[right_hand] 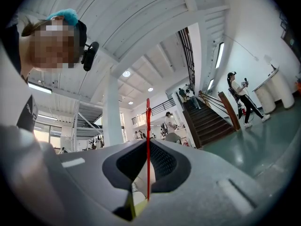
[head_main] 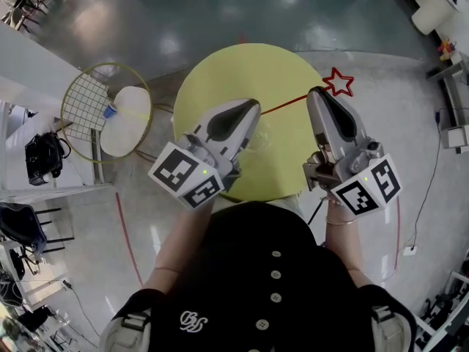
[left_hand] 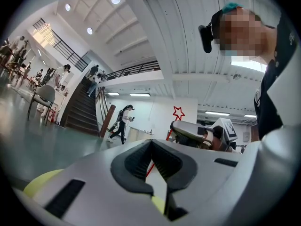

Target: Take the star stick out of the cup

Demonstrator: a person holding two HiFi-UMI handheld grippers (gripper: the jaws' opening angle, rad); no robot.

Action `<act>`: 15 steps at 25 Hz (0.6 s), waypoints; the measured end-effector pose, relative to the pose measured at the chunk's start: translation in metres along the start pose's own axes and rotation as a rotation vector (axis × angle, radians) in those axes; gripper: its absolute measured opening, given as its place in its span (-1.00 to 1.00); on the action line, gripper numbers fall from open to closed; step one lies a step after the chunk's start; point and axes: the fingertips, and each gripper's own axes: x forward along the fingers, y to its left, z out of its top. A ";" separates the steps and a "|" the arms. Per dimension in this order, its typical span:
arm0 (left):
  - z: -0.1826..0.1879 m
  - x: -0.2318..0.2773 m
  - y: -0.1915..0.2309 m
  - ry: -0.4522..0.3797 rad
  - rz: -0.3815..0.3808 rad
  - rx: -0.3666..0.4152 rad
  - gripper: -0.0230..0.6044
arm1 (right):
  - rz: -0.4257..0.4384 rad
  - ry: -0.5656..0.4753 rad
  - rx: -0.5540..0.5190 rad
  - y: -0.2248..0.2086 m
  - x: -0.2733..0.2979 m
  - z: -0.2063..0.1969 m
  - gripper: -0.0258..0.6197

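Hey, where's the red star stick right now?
In the head view, the star stick is clamped in the right gripper. Its star pokes past the yellow table's right edge, and its shaft slants toward the left gripper.

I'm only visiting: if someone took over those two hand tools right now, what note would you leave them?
Right gripper: shut on the star stick, with the star beyond its tip.
Left gripper: shut, apparently on the clear cup above the yellow table; the cup is hard to make out.
Done: the stick is gripped.
Left: the stick's lower end reaches the left gripper's tip, so draw it clear of the cup.
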 end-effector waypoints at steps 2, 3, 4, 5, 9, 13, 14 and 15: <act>-0.001 -0.001 -0.001 0.000 -0.003 -0.002 -0.89 | -0.001 0.006 -0.005 0.000 0.000 -0.002 -0.87; -0.002 -0.001 -0.002 0.001 -0.004 -0.002 -0.89 | -0.001 0.007 -0.005 0.000 0.000 -0.003 -0.87; -0.004 -0.002 -0.002 0.002 -0.004 -0.003 -0.89 | 0.000 0.006 -0.003 0.001 0.000 -0.004 -0.87; -0.004 -0.002 -0.001 0.003 -0.003 -0.005 -0.89 | 0.000 0.006 -0.004 0.002 0.000 -0.004 -0.87; -0.005 -0.003 -0.001 0.003 0.004 -0.014 -0.89 | 0.001 0.011 -0.014 0.002 0.000 -0.002 -0.87; -0.005 -0.001 -0.003 0.004 0.001 -0.020 -0.89 | -0.004 0.023 -0.018 0.001 -0.001 -0.001 -0.87; -0.005 -0.001 -0.003 0.005 -0.001 -0.021 -0.89 | -0.004 0.026 -0.019 0.002 -0.001 -0.002 -0.87; -0.006 -0.001 -0.004 0.006 -0.005 -0.022 -0.89 | -0.004 0.030 -0.021 0.002 -0.002 -0.002 -0.87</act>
